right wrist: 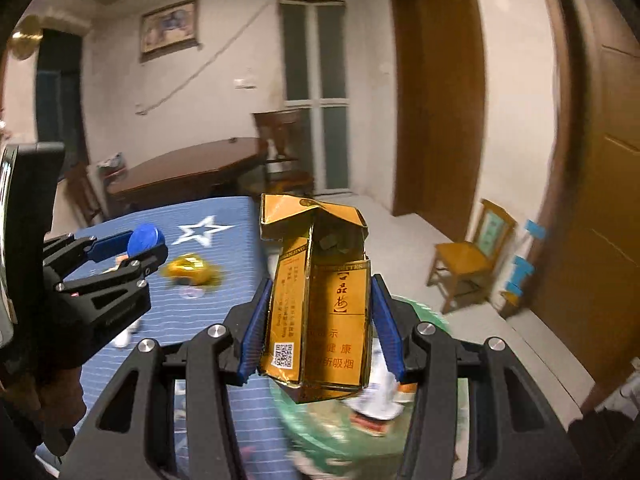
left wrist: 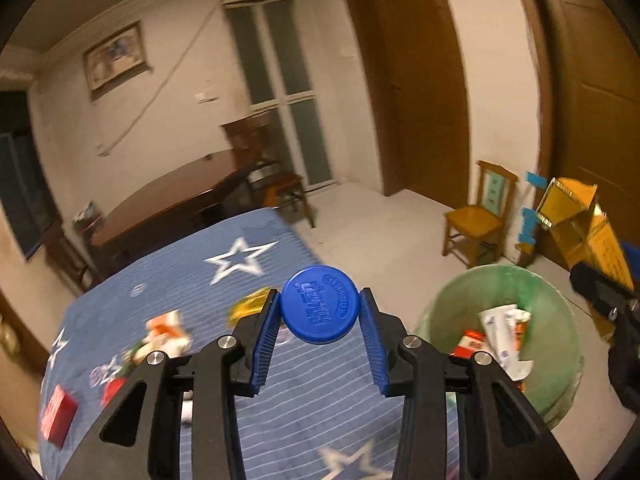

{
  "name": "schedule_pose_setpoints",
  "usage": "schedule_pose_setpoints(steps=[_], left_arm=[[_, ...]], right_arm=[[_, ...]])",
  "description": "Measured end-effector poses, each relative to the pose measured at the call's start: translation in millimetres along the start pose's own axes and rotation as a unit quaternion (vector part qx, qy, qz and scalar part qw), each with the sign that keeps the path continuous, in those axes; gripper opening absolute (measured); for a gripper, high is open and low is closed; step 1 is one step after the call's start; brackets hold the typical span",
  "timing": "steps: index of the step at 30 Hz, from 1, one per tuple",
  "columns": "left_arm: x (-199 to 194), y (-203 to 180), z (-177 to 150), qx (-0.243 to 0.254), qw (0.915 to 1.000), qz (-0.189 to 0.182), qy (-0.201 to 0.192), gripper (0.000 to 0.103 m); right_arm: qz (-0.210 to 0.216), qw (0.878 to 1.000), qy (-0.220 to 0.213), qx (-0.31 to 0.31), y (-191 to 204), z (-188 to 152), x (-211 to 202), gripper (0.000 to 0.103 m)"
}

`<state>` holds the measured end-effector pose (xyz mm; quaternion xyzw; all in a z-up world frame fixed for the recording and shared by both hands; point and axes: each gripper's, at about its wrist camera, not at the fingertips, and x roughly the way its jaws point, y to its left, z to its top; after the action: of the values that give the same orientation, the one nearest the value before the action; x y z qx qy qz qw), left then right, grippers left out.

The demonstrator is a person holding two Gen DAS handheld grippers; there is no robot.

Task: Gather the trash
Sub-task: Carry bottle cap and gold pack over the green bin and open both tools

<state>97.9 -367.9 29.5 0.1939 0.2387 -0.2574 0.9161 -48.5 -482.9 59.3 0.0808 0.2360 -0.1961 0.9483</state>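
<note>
While both hands carry trash toward the bin (left wrist: 500,340), each gripper has something clamped in it. The left gripper (left wrist: 320,312) has its jaws squeezed on a blue cap (left wrist: 319,309), one pad on each side of the rim. The right gripper (right wrist: 318,312) has its jaws squeezed on a gold box (right wrist: 320,308) with its lid flipped open.

From the left camera, the bin sits at about 4 o'clock from the cap, down on the floor beside the table (left wrist: 200,280). It has a green bag in it and some trash already. From the right camera, the bin (right wrist: 424,320) lies right under the box.

More trash waits on the blue star cloth: a gold wrapper (right wrist: 190,268) at 9 o'clock from the box, and a red pack (left wrist: 58,416) near the table edge.

What could go wrong? The cap is round and held only by its thin edge, so it may pop out and roll away. It is not over the bin yet, so letting go now drops it on the table. The two grippers are close, so they could bump. The box is soft and may crush or slip.
</note>
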Motion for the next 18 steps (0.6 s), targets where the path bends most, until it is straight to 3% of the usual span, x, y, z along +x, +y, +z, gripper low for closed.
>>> schedule_pose_setpoints(steps=[6, 11, 18], left_arm=[[33, -57, 15, 0.036, 0.9989, -0.028, 0.006, 0.041], [49, -82, 13, 0.051, 0.9971, -0.055, 0.014, 0.041], [75, -100, 4, 0.059, 0.9898, -0.121, 0.046, 0.041]], right_arm=[[-0.036, 0.999, 0.018, 0.025, -39, -5, 14, 0.047], [-0.048, 0.998, 0.034, 0.037, -57, -16, 22, 0.047], [-0.055, 0.996, 0.049, 0.047, -68, -27, 26, 0.047]])
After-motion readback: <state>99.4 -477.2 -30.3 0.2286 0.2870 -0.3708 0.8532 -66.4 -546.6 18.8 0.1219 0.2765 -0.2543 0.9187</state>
